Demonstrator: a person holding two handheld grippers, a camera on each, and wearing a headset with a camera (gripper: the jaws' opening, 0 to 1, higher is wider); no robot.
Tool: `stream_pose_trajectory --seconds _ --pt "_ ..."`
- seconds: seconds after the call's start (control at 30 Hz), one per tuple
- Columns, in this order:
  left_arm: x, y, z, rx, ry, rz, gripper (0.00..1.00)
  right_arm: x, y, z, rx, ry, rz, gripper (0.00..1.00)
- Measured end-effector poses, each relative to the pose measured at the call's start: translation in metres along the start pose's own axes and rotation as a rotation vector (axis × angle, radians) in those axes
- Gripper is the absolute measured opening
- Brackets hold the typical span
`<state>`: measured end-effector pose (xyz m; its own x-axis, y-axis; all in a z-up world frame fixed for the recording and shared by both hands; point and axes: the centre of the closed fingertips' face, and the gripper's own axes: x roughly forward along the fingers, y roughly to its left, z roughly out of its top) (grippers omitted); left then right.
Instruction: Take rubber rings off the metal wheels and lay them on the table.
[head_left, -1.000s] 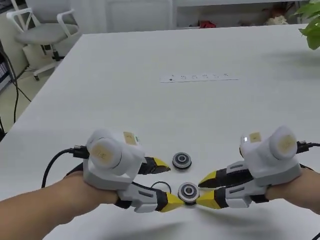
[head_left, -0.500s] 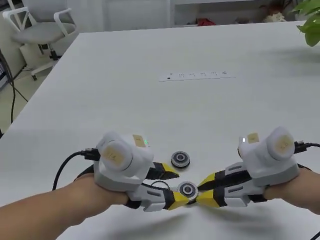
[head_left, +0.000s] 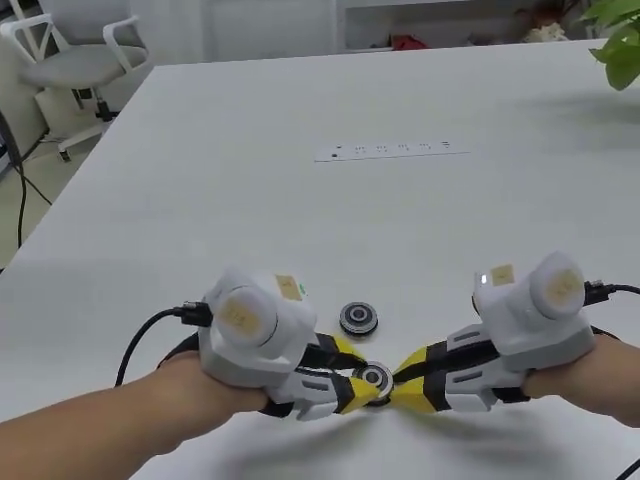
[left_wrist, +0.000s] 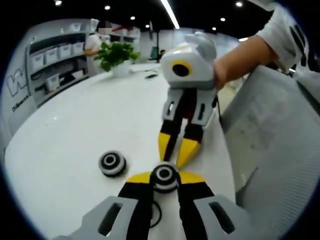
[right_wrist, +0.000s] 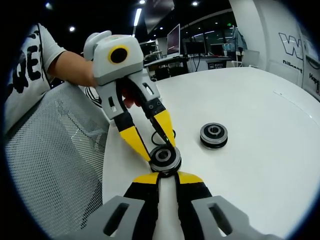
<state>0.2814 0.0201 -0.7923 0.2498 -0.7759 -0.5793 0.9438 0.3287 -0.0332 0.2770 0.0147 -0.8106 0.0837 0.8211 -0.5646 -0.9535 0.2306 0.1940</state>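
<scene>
Black-ringed metal wheel (head_left: 375, 378) sits between opposed grippers at the white table's (head_left: 300, 200) near edge.
Left gripper (head_left: 356, 377) straddles it and right gripper (head_left: 401, 380) tips touch it; cannot tell if either is clamped.

you have two small round metal wheels, silver with black bands. the near wheel (head_left: 375, 378) sits between the tips of the left gripper (head_left: 352, 392) and the right gripper (head_left: 402, 384). the far wheel (head_left: 359, 318) lies flat on the table (head_left: 300, 220), just beyond.
</scene>
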Motion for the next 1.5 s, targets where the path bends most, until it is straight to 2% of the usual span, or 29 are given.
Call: stream_pose_trajectory --seconds 0.1,0.23,0.47,0.57,0.83,0.97,1.03,1.27,1.5 --pt "0.001 0.0 -0.001 0.012 0.005 0.011 0.14 0.0 -0.001 0.0 0.008 -0.002 -0.002 0.08" --pt "0.001 -0.001 -0.001 0.03 0.008 0.021 0.14 0.0 0.0 0.0 0.019 -0.006 -0.001 0.08" --pt "0.001 0.0 -0.001 0.016 0.003 0.031 0.14 -0.001 -0.002 -0.001 0.062 -0.01 -0.004 0.02" --pt "0.001 0.0 -0.001 0.033 0.014 0.032 0.14 -0.001 -0.003 -0.001 0.086 -0.014 -0.013 0.0" --pt "0.001 0.0 -0.001 0.034 0.016 0.043 0.14 -0.001 -0.005 -0.001 0.124 -0.021 -0.02 0.0" --pt "0.002 0.0 -0.001 0.045 0.021 0.054 0.13 -0.002 -0.009 -0.001 0.195 -0.049 -0.018 0.0" --pt "0.002 0.0 -0.001 0.075 0.028 0.062 0.13 -0.004 -0.011 -0.001 0.216 -0.056 -0.021 0.0" --pt "0.002 0.001 -0.001 0.068 0.032 0.06 0.12 -0.009 -0.015 0.006 0.294 -0.114 -0.021 0.0" --pt "0.002 0.001 -0.001 0.064 0.037 0.066 0.12 -0.009 -0.012 0.013 0.32 -0.146 -0.012 0.0"
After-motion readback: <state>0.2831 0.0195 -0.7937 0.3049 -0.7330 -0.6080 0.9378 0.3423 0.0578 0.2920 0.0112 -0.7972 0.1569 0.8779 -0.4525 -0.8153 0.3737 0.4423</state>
